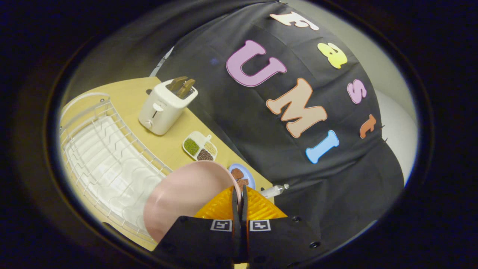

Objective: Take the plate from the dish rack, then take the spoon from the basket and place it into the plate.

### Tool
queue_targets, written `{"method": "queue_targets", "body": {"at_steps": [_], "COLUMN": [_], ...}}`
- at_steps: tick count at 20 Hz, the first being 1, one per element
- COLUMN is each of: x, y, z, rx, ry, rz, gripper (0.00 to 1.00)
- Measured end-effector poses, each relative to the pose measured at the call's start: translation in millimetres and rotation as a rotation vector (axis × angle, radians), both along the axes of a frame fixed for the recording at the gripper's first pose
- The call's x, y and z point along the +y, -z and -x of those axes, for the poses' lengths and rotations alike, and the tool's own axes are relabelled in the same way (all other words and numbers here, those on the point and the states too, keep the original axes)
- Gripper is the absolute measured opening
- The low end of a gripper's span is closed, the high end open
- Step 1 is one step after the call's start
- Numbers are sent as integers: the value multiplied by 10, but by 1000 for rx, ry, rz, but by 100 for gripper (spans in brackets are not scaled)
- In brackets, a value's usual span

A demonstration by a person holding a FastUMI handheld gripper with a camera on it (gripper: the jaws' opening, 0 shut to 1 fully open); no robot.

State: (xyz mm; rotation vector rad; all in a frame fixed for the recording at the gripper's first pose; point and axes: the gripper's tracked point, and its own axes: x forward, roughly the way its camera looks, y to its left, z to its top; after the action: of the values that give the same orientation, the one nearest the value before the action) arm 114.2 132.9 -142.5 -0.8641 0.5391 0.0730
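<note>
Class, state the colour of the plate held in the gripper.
Pale pink: the plate, clamped at its rim by the gripper, seen in the gripper view.

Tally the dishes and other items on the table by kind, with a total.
Plates: 2, pink plate clamped in the shut tool, blue plate
Divided dish: 1
Toaster: 1
Dish rack: 1
Orange basket: 1
Total: 6
</note>
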Motion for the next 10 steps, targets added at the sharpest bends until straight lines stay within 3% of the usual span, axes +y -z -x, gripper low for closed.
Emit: {"method": "queue_targets", "body": {"at_steps": [10], "x": [-660], "y": [-290], "z": [385], "rx": [-32], "ry": [94], "rz": [-234], "gripper": [3]}}
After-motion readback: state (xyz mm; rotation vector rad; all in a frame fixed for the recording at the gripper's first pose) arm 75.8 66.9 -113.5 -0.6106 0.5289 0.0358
